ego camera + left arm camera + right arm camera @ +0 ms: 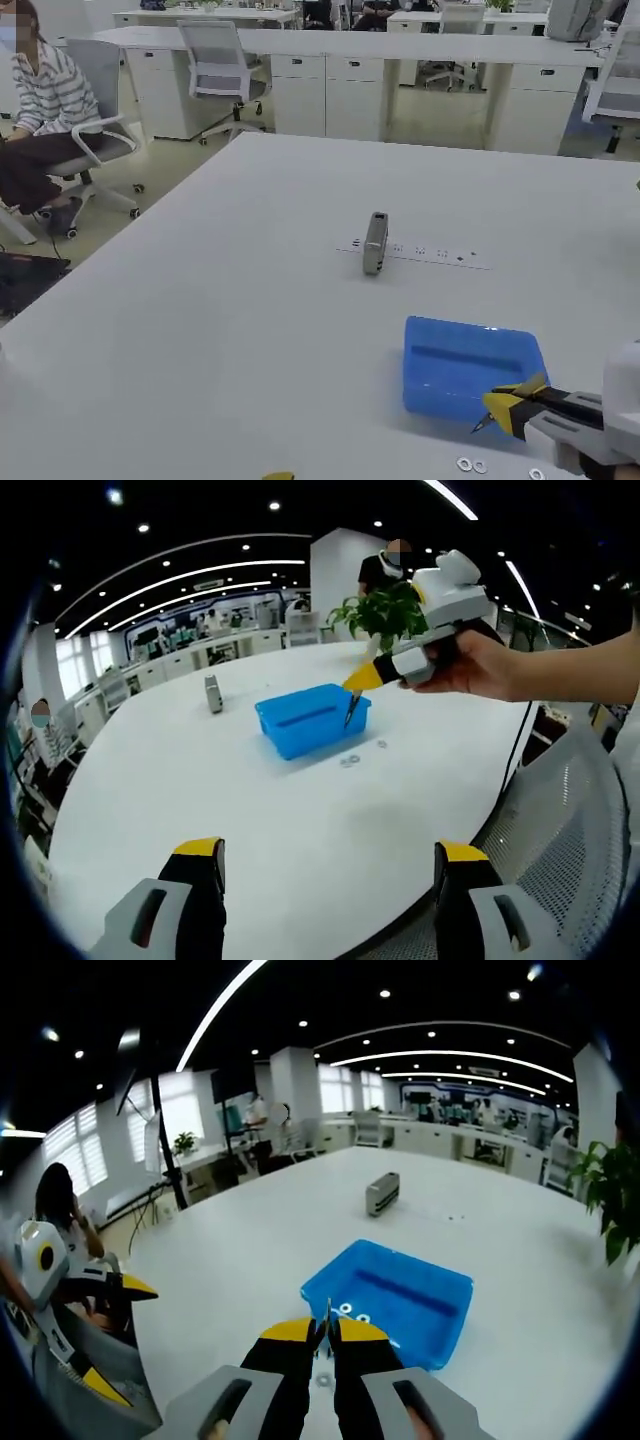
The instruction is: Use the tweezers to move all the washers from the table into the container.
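At the bottom middle of the frame I saw my right gripper [325,1332], its two jaws squeezed tight on the tweezers [328,1312]. The thin tips poked up by the near edge of the blue container [420,1305]. Little washers [351,1310] lay inside it. The left gripper [118,1336] sat at the lower left, jaws wide apart.

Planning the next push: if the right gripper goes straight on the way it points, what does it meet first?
Most likely the blue container: the right gripper, shut on the tweezers, aims at its near wall, though depth is unclear.
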Motion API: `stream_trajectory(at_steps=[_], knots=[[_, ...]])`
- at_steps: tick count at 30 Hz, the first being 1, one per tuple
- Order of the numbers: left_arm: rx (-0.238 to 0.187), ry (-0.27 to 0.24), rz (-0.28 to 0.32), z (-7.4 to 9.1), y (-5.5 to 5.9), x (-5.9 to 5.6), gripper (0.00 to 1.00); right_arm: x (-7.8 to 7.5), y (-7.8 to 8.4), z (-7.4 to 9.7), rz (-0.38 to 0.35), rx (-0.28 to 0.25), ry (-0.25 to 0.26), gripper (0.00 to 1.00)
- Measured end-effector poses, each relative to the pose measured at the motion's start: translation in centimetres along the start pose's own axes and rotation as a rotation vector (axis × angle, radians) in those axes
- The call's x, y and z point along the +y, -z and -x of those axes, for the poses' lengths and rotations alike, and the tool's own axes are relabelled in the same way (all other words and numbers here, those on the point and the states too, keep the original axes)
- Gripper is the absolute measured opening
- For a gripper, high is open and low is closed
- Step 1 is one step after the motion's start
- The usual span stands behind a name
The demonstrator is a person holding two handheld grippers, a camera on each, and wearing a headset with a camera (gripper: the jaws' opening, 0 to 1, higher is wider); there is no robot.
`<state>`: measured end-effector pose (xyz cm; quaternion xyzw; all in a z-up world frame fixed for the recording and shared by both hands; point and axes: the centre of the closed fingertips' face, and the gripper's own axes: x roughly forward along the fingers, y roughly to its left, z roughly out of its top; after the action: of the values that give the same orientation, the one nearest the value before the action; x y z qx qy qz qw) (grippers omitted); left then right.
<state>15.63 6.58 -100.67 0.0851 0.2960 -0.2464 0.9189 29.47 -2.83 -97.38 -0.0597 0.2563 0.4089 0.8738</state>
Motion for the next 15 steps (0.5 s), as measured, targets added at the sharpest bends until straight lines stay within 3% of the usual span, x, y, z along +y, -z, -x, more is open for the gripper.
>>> stream_trajectory(at_steps=[15], knots=[[0.011, 0.052, -0.066, -0.1, 0.3, -1.2, 0.88, 0.4, 0.7, -0.4, -0.013, 0.015, -0.014, 0.03]])
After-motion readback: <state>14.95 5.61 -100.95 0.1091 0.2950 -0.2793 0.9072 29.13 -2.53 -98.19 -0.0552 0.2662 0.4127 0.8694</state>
